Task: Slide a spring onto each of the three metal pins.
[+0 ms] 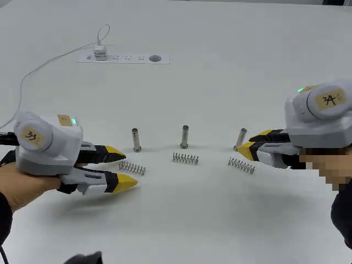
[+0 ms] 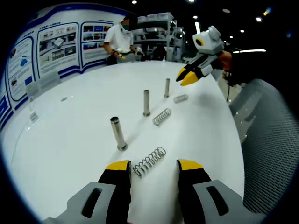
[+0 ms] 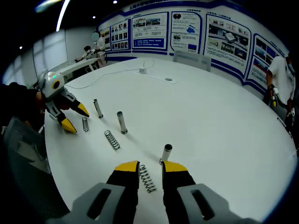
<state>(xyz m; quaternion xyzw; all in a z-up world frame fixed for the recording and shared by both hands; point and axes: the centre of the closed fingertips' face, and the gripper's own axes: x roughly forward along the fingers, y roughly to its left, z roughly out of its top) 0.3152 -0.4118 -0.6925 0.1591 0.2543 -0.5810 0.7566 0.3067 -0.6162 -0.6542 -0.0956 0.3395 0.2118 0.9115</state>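
- On the white table (image 1: 220, 82), in the head view, three pins stand in a row: left pin (image 1: 136, 139), middle pin (image 1: 185, 137) and right pin (image 1: 241, 138). Each has a spring lying flat just in front of it: left spring (image 1: 132, 168), middle spring (image 1: 185, 159), right spring (image 1: 241, 165). No spring is on a pin yet. The main risk, I judge, is at the right end. The right gripper (image 1: 246, 152) has its tips just beside the right pin, so a closing or sideways nudge could topple it. The left hand (image 1: 22, 184) holds its tool low over the table, pointing right. The left gripper (image 1: 129, 168) is rolled so one jaw lies farther from the person than the other, and the jaws, wide apart, flank the end of the left spring. The right gripper comes in low from the opposite side, pointing left.
- In the left gripper view, the jaws stand wide and hold nothing. The left spring lies slantwise between and just past the tips, with the left pin upright a little beyond. A pinch on a coil lying at that slant may roll it away or squash it.
- In the right gripper view, the jaws are parted more narrowly and are also empty. The right spring lies between the tips, and the right pin stands just off the right-hand tip. Closing off-centre could flick the spring away or catch the pin's base.
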